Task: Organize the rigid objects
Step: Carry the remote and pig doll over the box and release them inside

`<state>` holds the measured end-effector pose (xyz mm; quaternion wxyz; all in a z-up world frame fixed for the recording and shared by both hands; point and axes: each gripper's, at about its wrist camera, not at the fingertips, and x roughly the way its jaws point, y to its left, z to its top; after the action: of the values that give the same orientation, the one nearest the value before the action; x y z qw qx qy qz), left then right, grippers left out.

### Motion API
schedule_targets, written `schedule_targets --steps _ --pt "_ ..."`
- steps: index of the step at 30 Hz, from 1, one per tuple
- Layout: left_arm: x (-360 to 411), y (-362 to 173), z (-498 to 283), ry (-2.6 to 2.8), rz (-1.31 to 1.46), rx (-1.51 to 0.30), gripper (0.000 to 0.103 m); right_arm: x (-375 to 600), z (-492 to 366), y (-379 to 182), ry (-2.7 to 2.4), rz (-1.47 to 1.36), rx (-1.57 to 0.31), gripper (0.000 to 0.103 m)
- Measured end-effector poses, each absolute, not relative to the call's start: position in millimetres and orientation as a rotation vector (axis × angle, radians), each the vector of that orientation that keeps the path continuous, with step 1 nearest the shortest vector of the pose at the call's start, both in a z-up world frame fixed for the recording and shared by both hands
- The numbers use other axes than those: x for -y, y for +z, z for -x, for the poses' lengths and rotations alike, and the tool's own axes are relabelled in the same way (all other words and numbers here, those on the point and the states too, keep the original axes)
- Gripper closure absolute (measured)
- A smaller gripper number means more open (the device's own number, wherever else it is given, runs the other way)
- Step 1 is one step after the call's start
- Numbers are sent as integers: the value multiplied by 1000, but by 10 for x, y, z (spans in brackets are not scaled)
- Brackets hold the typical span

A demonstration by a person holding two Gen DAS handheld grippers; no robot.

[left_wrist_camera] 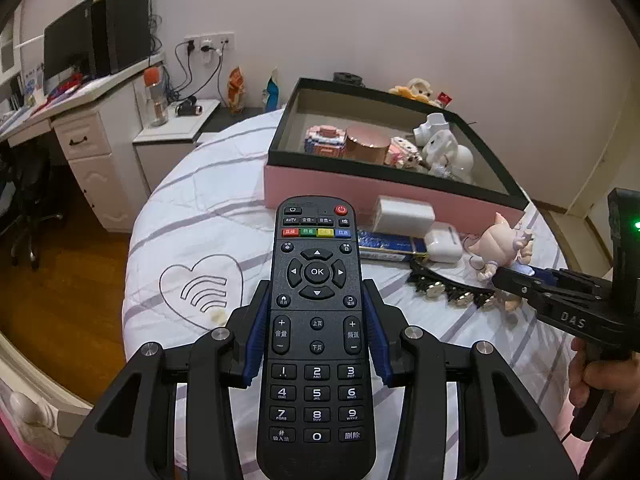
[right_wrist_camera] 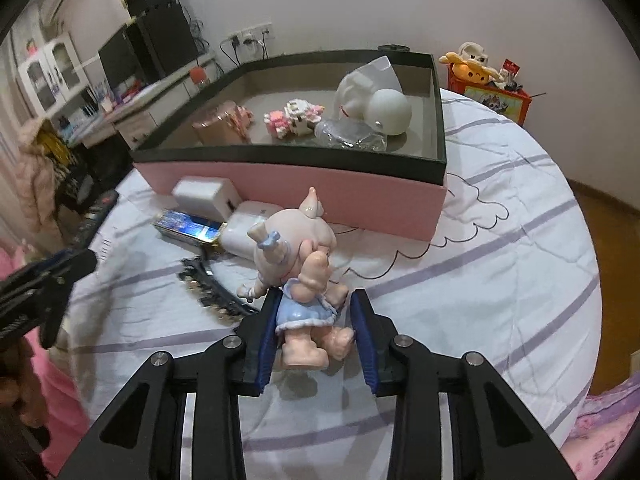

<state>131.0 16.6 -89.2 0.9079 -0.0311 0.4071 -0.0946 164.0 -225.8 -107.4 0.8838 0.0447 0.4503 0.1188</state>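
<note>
My left gripper (left_wrist_camera: pixel 316 320) is shut on a black remote control (left_wrist_camera: pixel 316 320) and holds it above the bed. My right gripper (right_wrist_camera: pixel 316 324) is around a pink doll figure in a blue dress (right_wrist_camera: pixel 300 264); its jaws flank the doll's skirt and legs, a small gap shows on the right side. The doll also shows in the left wrist view (left_wrist_camera: pixel 502 246), with the right gripper (left_wrist_camera: pixel 504 278) at its lower body. The pink box with a black rim (left_wrist_camera: pixel 384 192) (right_wrist_camera: pixel 280 184) stands behind, holding several toys.
On the bedsheet in front of the box lie a white charger block (left_wrist_camera: pixel 404 216), a white earbud case (left_wrist_camera: pixel 442 244), a blue flat pack (left_wrist_camera: pixel 384 244) and a black studded strap (left_wrist_camera: pixel 444 288). A desk and nightstand (left_wrist_camera: pixel 176 128) stand left. The bed's rounded edge drops to wooden floor.
</note>
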Motion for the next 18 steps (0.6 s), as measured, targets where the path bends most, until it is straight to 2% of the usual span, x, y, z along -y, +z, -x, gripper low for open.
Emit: schedule_targets --steps 8,18 --pt "-63 -613 -1394 -216 39 -791 59 2286 -1604 -778 279 -158 -877 68" --pt "142 -9 -1997 -247 5 -705 59 2224 -2047 -232 291 -97 -771 68"
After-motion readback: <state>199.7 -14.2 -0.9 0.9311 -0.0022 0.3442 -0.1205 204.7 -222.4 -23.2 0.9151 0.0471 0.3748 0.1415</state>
